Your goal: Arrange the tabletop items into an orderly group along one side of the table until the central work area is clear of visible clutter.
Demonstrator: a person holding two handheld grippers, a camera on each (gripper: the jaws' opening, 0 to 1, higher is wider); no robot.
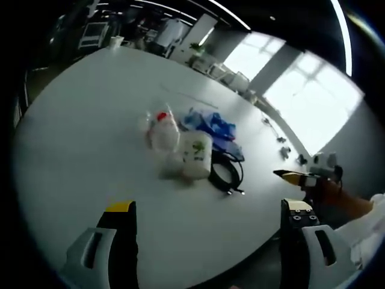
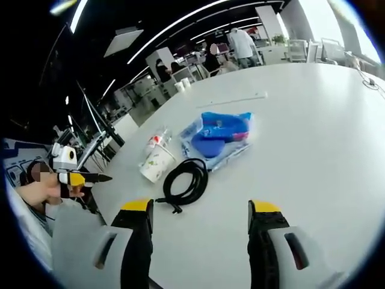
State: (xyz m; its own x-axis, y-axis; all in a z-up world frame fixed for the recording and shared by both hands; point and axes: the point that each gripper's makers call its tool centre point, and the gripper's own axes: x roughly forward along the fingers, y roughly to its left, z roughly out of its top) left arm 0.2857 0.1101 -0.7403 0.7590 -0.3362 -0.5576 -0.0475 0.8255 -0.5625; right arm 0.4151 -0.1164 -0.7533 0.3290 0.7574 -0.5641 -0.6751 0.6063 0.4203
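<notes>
A small heap lies on the white table: a clear bottle with a red cap, a white pouch with a green print, a coiled black cable and a blue bag. My left gripper is open, held short of the heap with nothing between its jaws. In the right gripper view the same heap shows from the other side: white pouch, black cable, blue bag. My right gripper is open just before the cable. The left gripper shows at that view's left edge.
A thin white strip lies on the table beyond the blue bag. The right gripper, held by a hand, shows at the table's edge in the left gripper view. Desks, chairs and people stand past the far side. Bright windows line one wall.
</notes>
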